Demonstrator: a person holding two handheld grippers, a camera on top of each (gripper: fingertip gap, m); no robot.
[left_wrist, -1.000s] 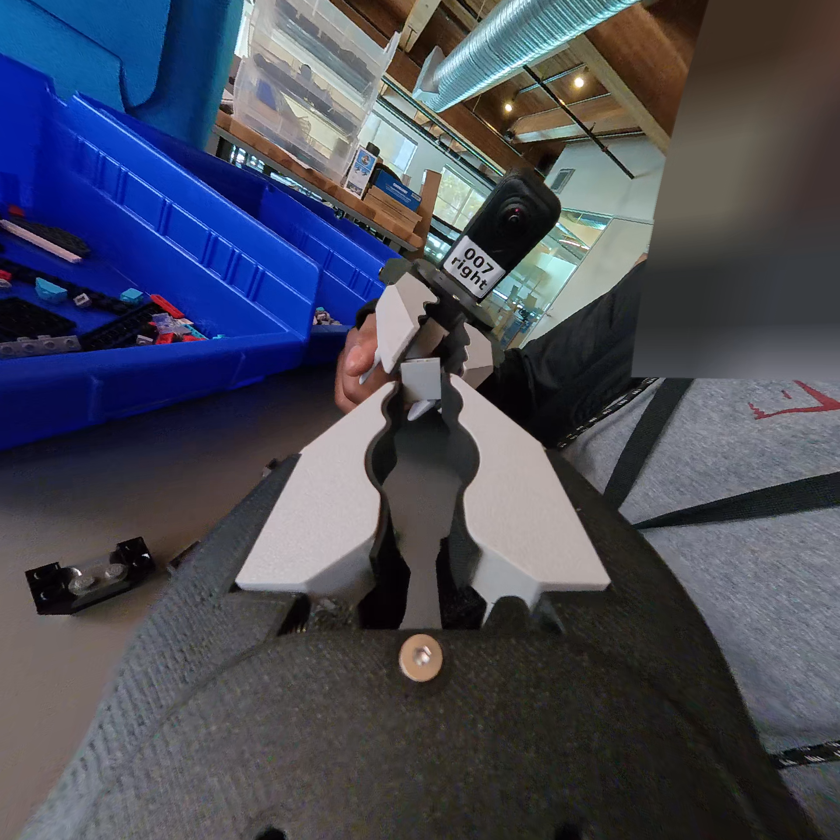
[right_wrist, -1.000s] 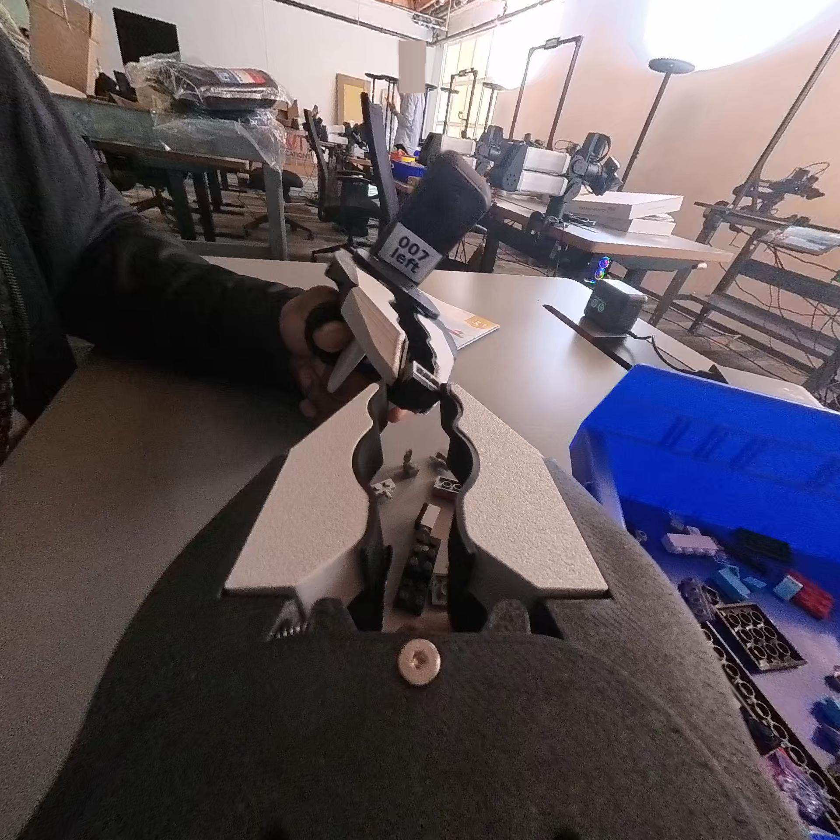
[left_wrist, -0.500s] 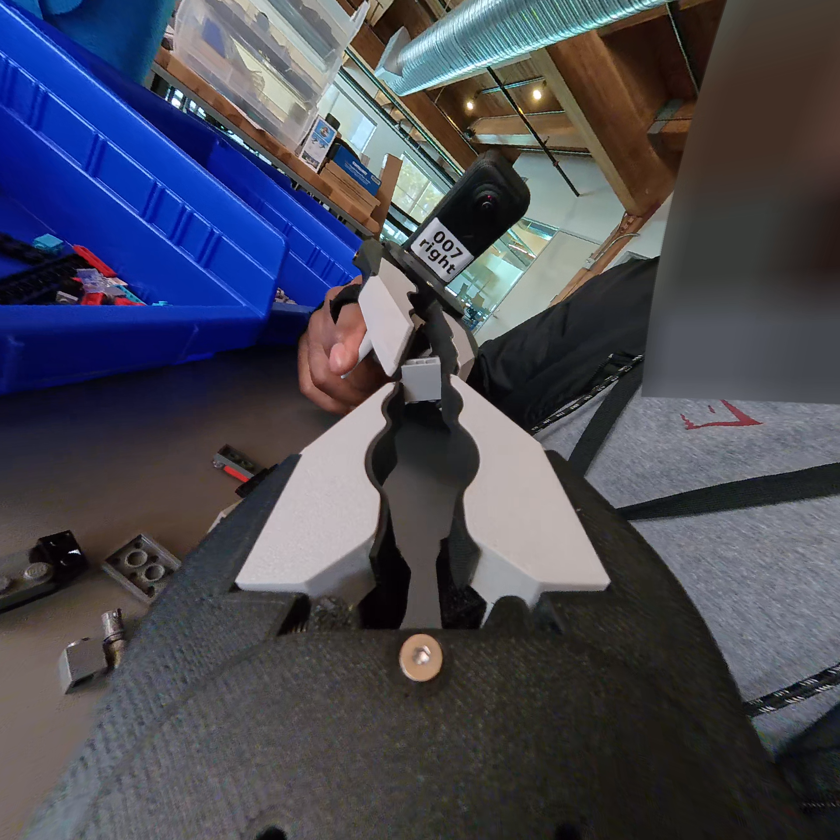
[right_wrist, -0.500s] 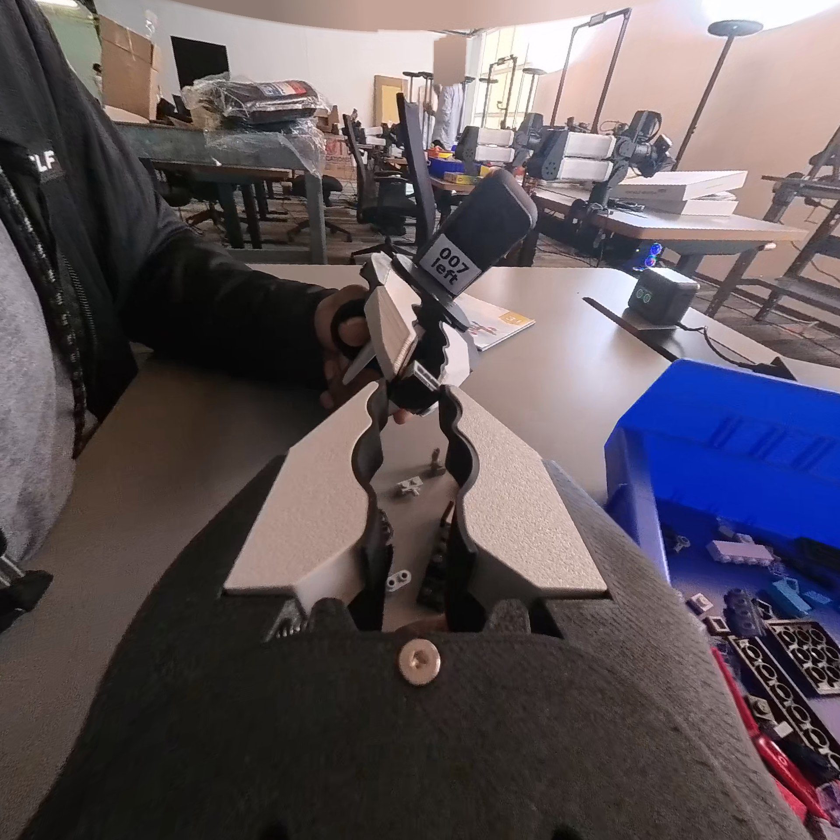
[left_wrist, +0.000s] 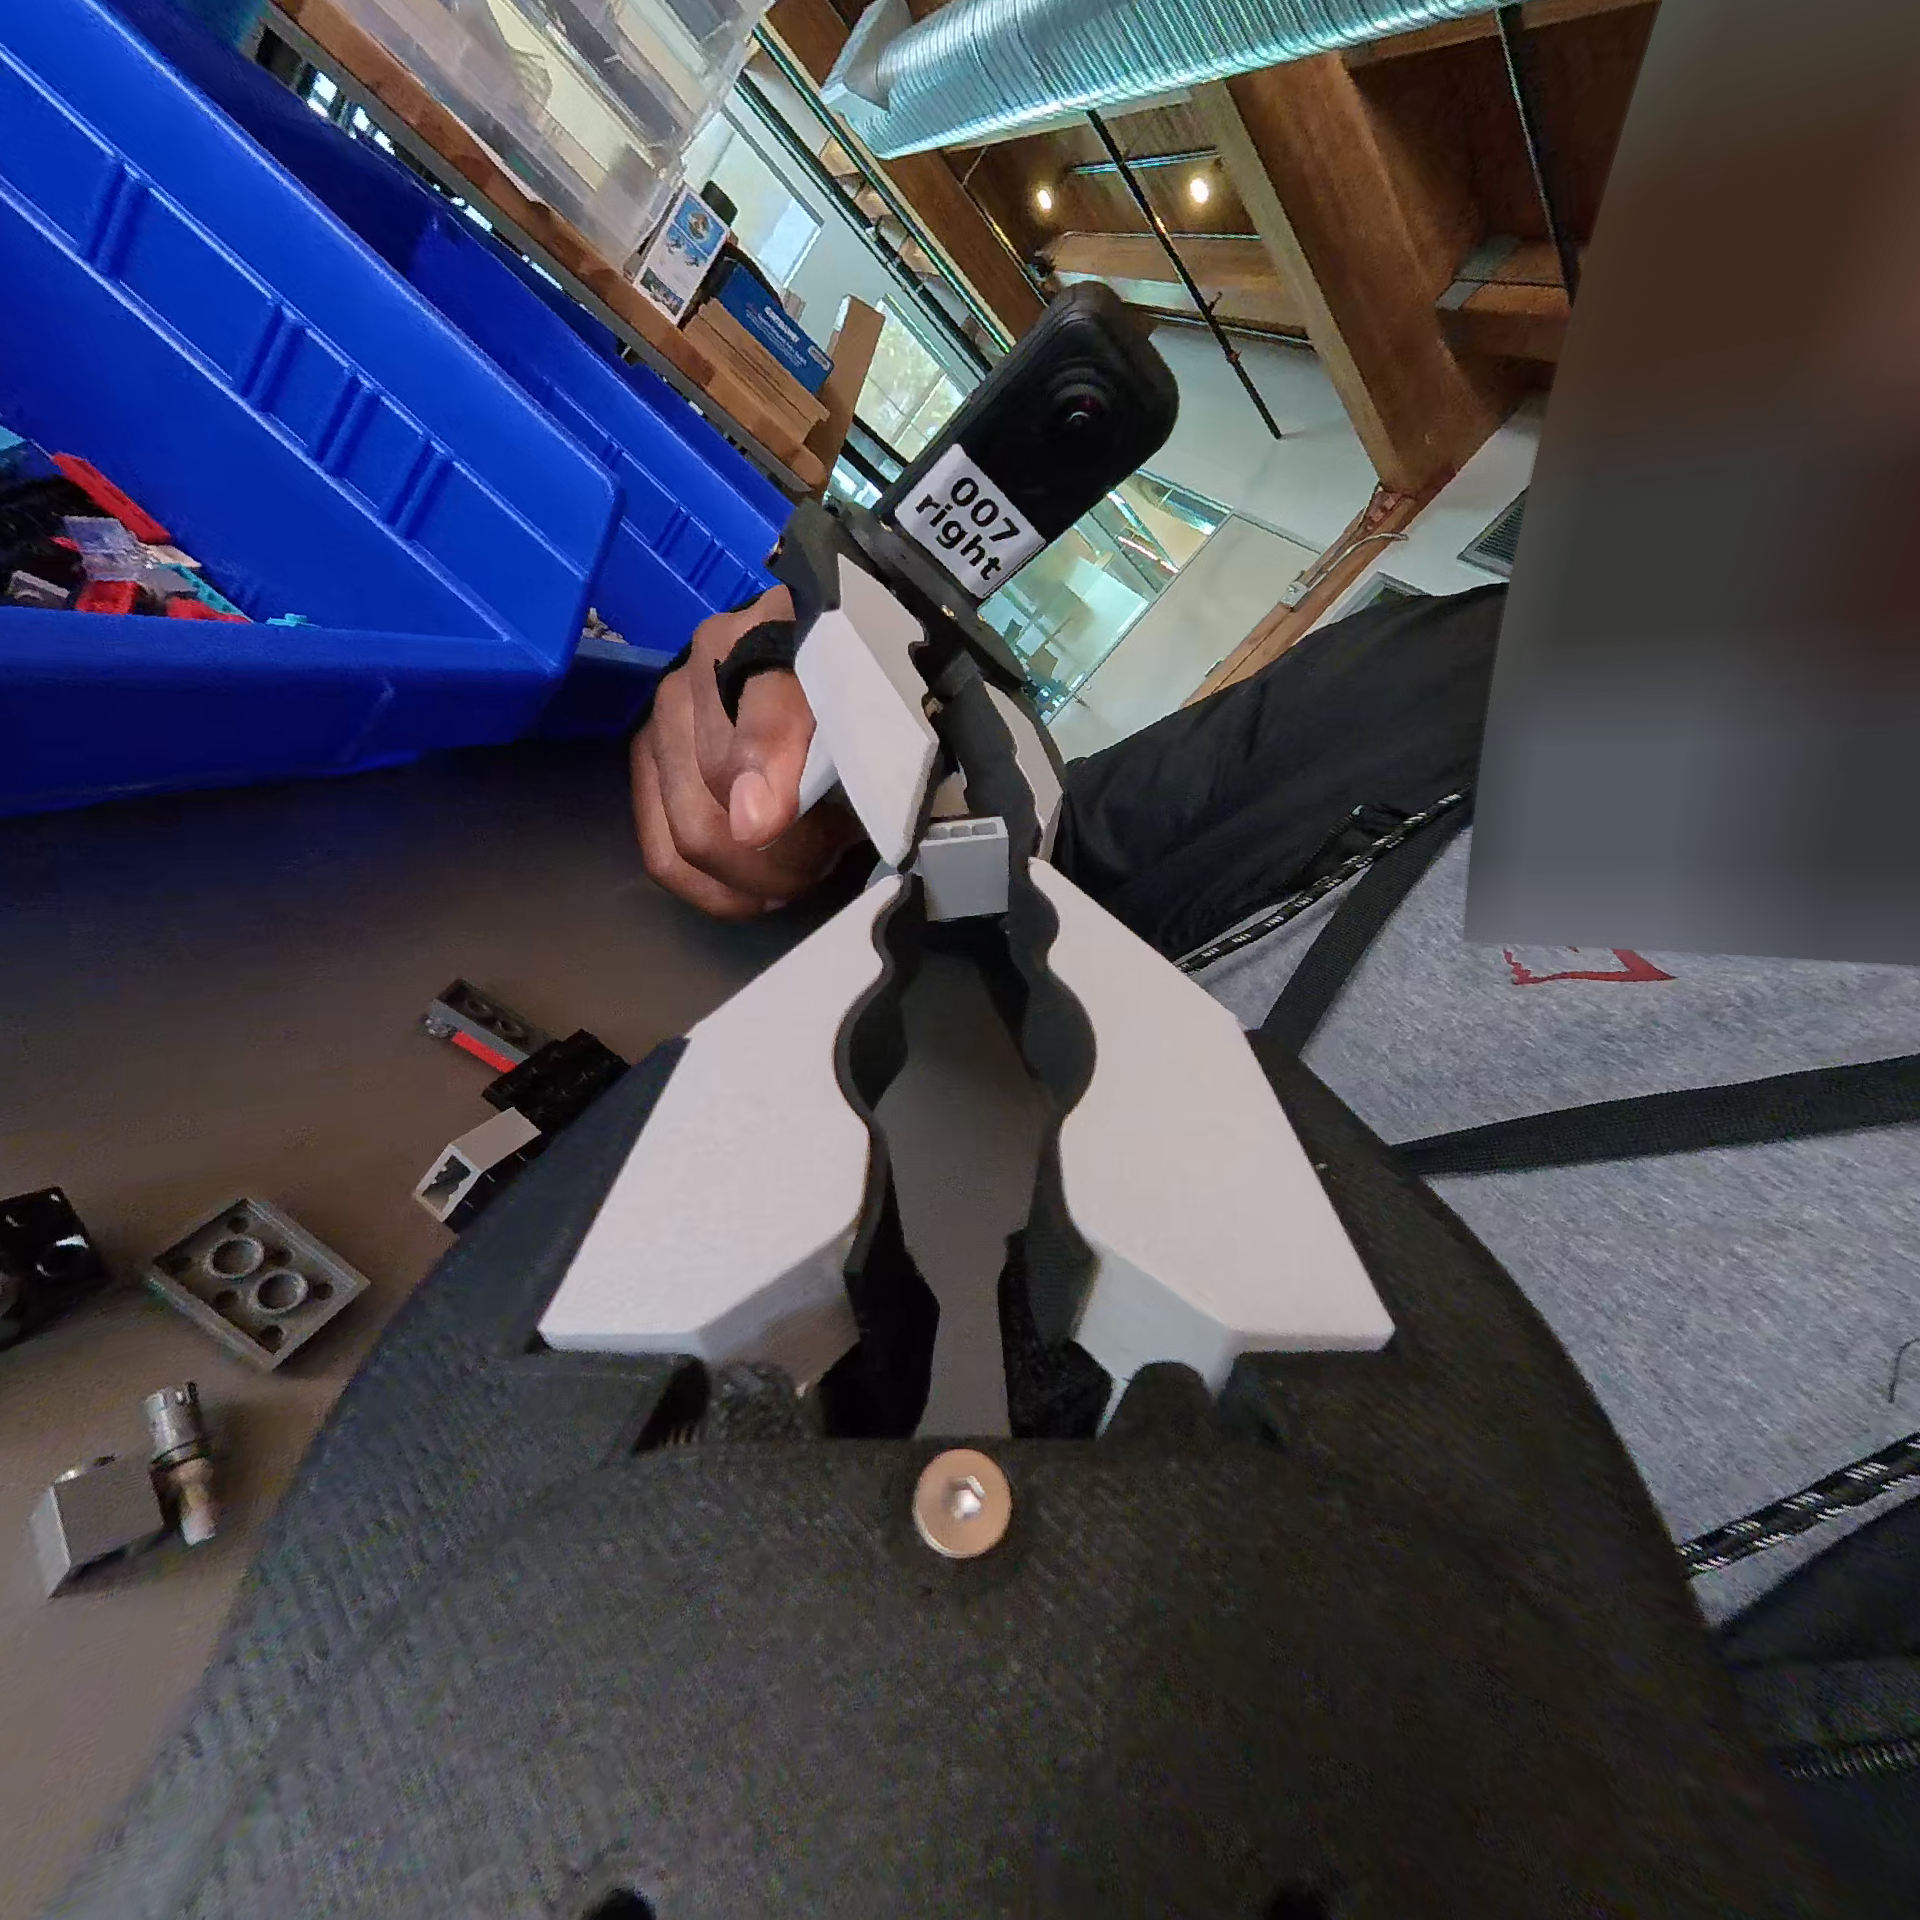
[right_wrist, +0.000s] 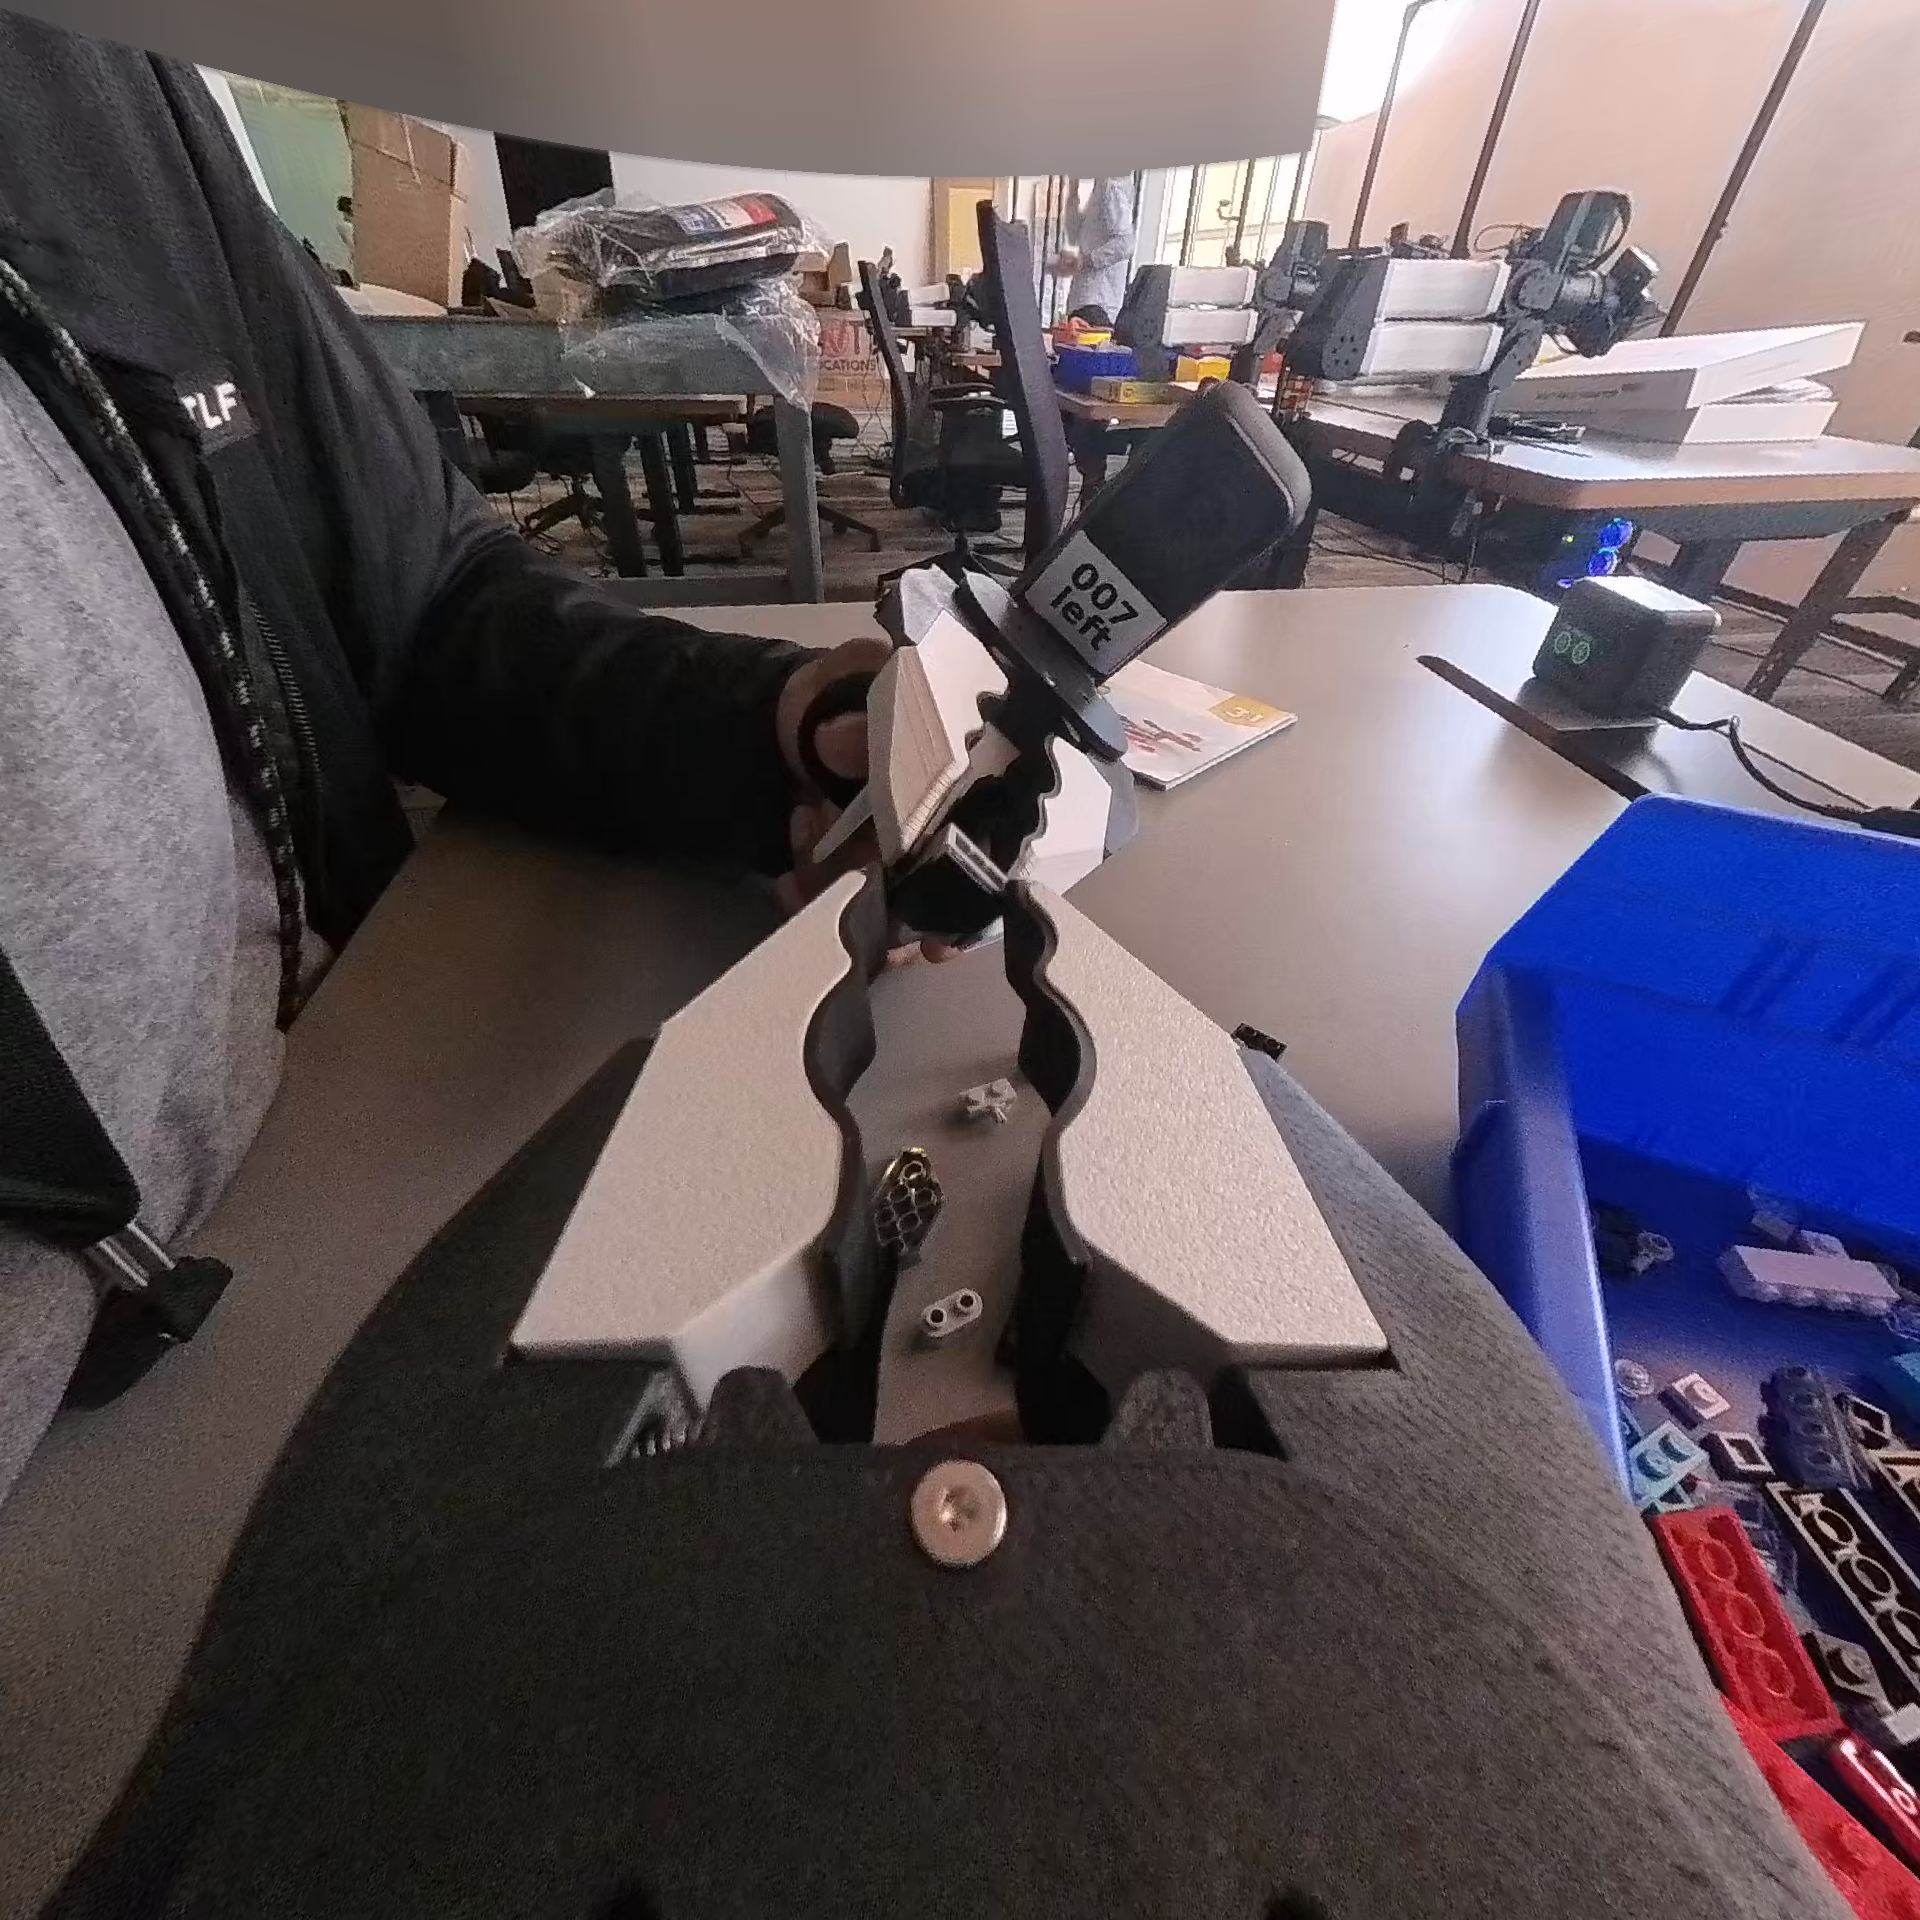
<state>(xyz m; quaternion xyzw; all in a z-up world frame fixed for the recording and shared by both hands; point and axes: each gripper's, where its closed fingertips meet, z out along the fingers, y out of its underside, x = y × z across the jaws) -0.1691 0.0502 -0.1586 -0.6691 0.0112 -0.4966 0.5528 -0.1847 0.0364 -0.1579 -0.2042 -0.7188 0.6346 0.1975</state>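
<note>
The left gripper and right gripper meet tip to tip above the grey table, both clamped on one small grey brick; loose bricks lie below left; a blue bin of pieces stands just beside the right gripper.

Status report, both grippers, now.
Left gripper shut on grey brick. Right gripper tip to tip with it, grip unclear. Loose bricks below.
</note>
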